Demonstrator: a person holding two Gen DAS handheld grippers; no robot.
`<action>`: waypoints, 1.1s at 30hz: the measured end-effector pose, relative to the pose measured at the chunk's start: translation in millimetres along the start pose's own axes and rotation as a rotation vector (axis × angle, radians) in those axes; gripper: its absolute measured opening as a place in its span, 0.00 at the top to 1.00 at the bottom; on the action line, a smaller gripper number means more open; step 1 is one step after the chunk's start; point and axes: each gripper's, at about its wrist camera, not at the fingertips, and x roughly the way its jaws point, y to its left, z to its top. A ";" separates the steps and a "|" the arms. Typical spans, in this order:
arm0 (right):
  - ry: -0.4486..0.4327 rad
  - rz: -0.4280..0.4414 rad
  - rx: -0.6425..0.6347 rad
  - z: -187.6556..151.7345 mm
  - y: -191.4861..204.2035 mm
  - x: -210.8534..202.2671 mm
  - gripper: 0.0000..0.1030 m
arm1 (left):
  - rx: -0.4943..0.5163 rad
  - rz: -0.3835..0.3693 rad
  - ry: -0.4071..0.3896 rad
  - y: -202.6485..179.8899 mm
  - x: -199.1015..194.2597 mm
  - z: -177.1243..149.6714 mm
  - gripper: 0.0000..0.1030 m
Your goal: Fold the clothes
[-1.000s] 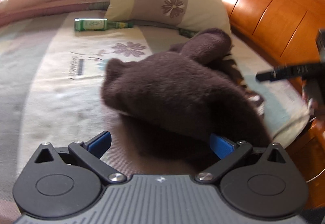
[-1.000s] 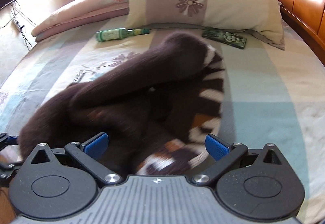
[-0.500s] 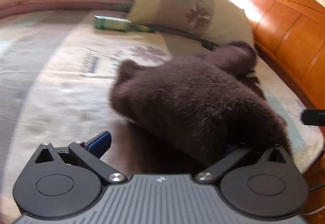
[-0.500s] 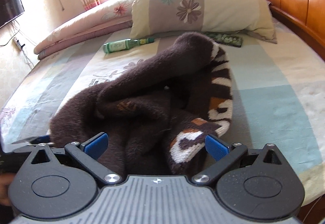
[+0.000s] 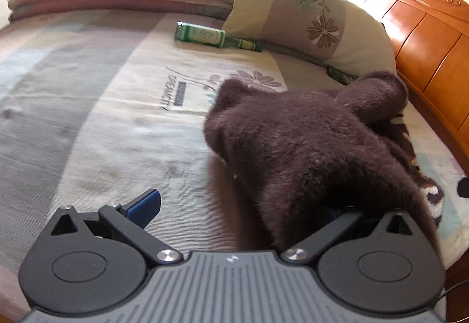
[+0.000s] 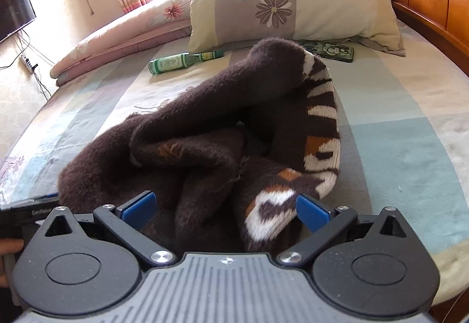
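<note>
A sunlit bed [image 6: 395,129] carries a bunched brown sweater [image 6: 205,129]. It heaps between the right tool [image 6: 224,210]'s spread fingers and drapes over one finger of the open left tool [image 5: 240,210]. Judged: pinch one layer only, then spread flat.

The left wrist camera sat low over the bed [image 5: 96,129], close behind its own fingers [image 5: 145,204], and looked along the mattress toward the pillow [image 5: 307,18] and the wooden headboard [image 5: 425,38] on its right. The right wrist camera looked from the bed's near edge, equally low and close, toward the same pillow [image 6: 290,0] and the window. Both views shared the brown sweater [image 5: 316,144], the green bottle [image 6: 176,63] and the folded quilt [image 6: 123,32].
</note>
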 end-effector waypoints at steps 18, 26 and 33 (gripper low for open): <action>0.155 -0.305 -0.127 134.8 -103.4 177.5 0.00 | 0.056 0.127 0.024 -3.5 17.6 17.7 0.00; 0.134 -0.140 0.055 157.0 -140.8 189.3 0.00 | 0.047 0.109 0.018 0.0 24.7 41.9 0.01; 0.071 -0.309 0.115 171.9 -161.1 193.2 0.00 | 0.086 0.163 -0.008 -1.9 27.2 40.7 0.01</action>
